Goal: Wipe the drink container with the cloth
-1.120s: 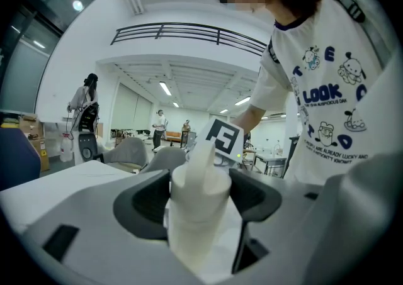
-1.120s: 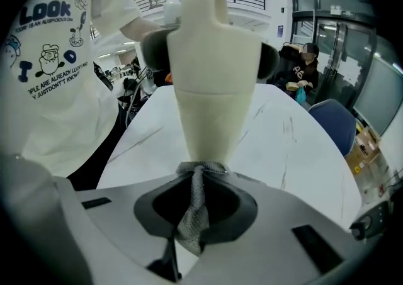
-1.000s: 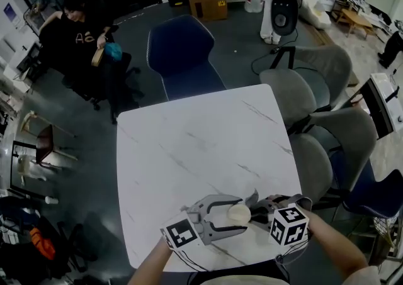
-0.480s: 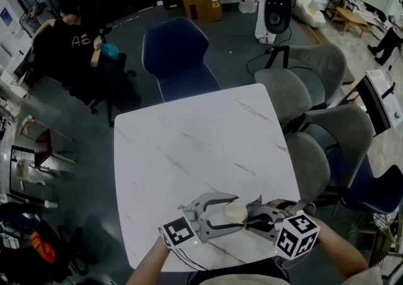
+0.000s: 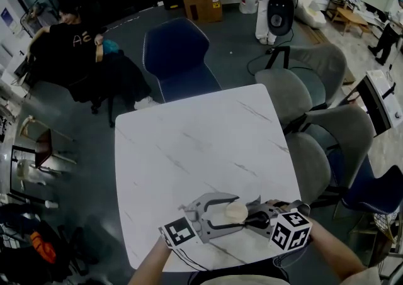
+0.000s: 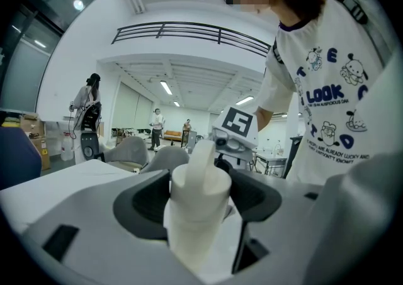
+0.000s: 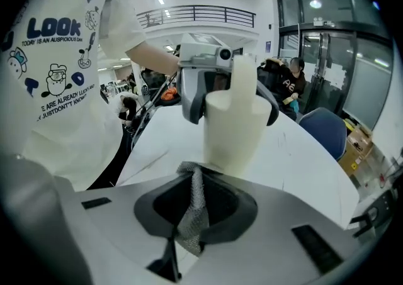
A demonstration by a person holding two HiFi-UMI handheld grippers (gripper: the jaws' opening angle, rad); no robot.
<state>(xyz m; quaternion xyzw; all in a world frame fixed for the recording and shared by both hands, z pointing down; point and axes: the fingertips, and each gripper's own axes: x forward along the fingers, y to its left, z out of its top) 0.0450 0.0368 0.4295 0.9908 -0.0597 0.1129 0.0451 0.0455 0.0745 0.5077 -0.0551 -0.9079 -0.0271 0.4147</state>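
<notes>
You hold one cream drink container (image 6: 196,205) clamped between the jaws of your left gripper (image 5: 221,213), at the near edge of the single white table (image 5: 201,145). Your right gripper (image 5: 258,219) is clenched on one grey mesh cloth (image 7: 192,211), which meets the container's side. One blue chair (image 5: 179,54) stands at the far edge.

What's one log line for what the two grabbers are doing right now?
left gripper: shut on drink container | right gripper: shut on cloth | cloth: at container's lower side | place: near edge of table
</notes>
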